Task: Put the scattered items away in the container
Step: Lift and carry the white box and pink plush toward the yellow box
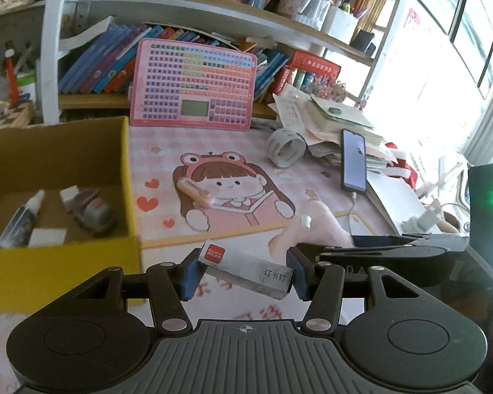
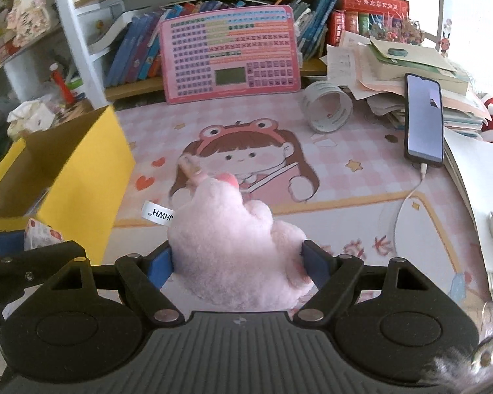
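Tongs on the left (image 1: 245,271) stood partly closed, blue pads clamped on the two ends of a small grey-white cardboard staple box with a red logo square (image 1: 246,267), which sat tilted between them, lifted off the surface. Left of these tongs and a little ahead stood the open yellow cardboard box with a plain brown inside (image 1: 128,177). On its floor lay a small dark bottle with a white cap (image 1: 21,220), a white rectangular eraser (image 1: 47,237) and a rounded grey gadget with an orange spot (image 1: 93,215).

The right tongs (image 2: 238,261) stood wider, their blue pads pressed into the sides of a fluffy pink plush toy with a white sewn-in label (image 2: 236,239); the soft pile bulged over and beyond the pads. Ahead of both tongs stretched the smooth pink checked mat printed with a cartoon girl in a frog headband (image 2: 328,170), covering the surface. On the girl's hair, just beyond the plush, lay a short pink cylindrical stick (image 2: 189,165). Farther ahead and to the right sat a loose coil of white printed tape (image 2: 327,106), and right of that a black smartphone with a lit screen and white cable (image 2: 424,120), leaning on a heap of papers.
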Demonstrator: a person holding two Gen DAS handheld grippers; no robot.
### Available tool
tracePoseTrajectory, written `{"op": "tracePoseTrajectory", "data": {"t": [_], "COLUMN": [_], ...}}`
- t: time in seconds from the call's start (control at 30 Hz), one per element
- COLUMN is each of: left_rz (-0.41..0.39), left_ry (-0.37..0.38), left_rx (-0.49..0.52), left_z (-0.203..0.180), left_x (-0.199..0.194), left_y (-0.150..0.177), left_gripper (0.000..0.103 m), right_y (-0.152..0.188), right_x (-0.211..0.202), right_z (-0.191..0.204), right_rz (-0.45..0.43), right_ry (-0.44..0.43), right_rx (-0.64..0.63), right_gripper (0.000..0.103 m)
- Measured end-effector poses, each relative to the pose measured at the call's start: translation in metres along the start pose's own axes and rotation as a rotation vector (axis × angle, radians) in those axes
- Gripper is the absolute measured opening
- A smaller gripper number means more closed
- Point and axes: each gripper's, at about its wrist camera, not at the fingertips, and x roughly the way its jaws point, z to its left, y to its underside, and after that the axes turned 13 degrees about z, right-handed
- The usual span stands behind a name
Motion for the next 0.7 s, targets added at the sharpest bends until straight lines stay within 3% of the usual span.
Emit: {"op": "tracePoseTrajectory", "data": {"t": [0.43, 0.7], "left_rz": [0.018, 0.028], "left_ry": [0.06, 0.08], "left_rx": [-0.07, -0.121], "left_z": [0.041, 0.062], "left_x": [-0.052, -0.07], "left_y": [0.064, 0.088], "left_gripper": [0.053, 0.053], "right_y": [0.077, 0.106], "right_x": [-0.032, -0.044], "right_z": [0.056, 0.08], "right_rz": [0.031, 0.045], "right_ry": [0.014, 0.012], "right_rx": [0.006, -0.003], "right_gripper": [0.079, 0.079]}}
